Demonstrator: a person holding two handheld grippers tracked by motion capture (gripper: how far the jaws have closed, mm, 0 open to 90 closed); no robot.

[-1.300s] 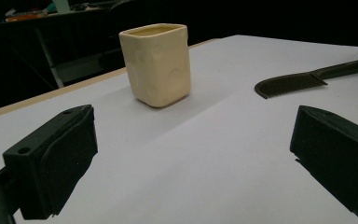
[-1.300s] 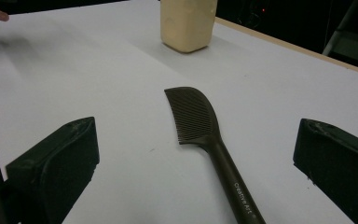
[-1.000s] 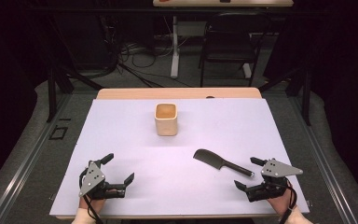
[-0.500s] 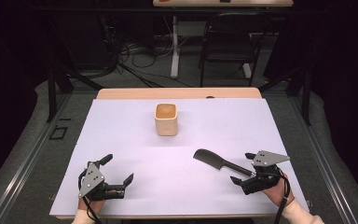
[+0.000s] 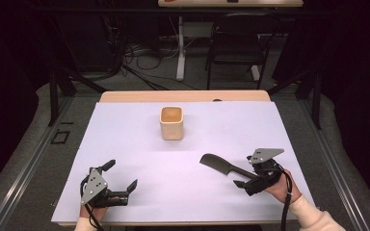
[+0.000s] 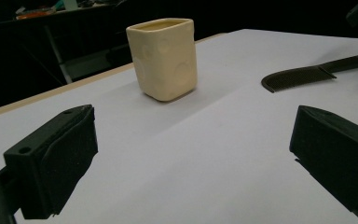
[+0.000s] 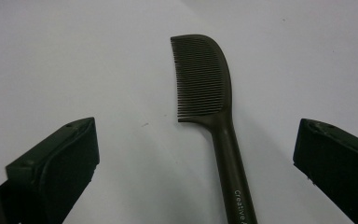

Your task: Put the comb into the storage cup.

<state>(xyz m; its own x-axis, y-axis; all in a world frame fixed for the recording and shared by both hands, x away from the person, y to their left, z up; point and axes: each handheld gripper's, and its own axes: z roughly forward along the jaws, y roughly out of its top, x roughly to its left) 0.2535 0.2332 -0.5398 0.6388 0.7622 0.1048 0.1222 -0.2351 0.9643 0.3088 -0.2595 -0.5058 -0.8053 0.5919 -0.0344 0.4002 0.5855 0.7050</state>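
Note:
A black comb (image 5: 220, 164) lies flat on the white table cover at the right, teeth end pointing left and away from me. My right gripper (image 5: 244, 175) is open and straddles the comb's handle. In the right gripper view the comb (image 7: 207, 88) runs up between the two wide-apart jaws, and nothing presses on it. A cream square cup (image 5: 172, 122) stands upright at the middle back. My left gripper (image 5: 123, 174) rests open at the front left with nothing between its jaws. From the left gripper view the cup (image 6: 164, 57) stands ahead and the comb (image 6: 303, 74) lies to the right.
The white cover (image 5: 125, 134) spans most of the table, with a wooden strip (image 5: 183, 96) bare at the far edge. A black chair (image 5: 236, 43) and cables stand on the floor beyond. Metal rails (image 5: 24, 163) run along both sides.
My right gripper has moved left and forward over the comb's handle, which now lies between its open jaws. The left gripper, cup and comb have stayed put.

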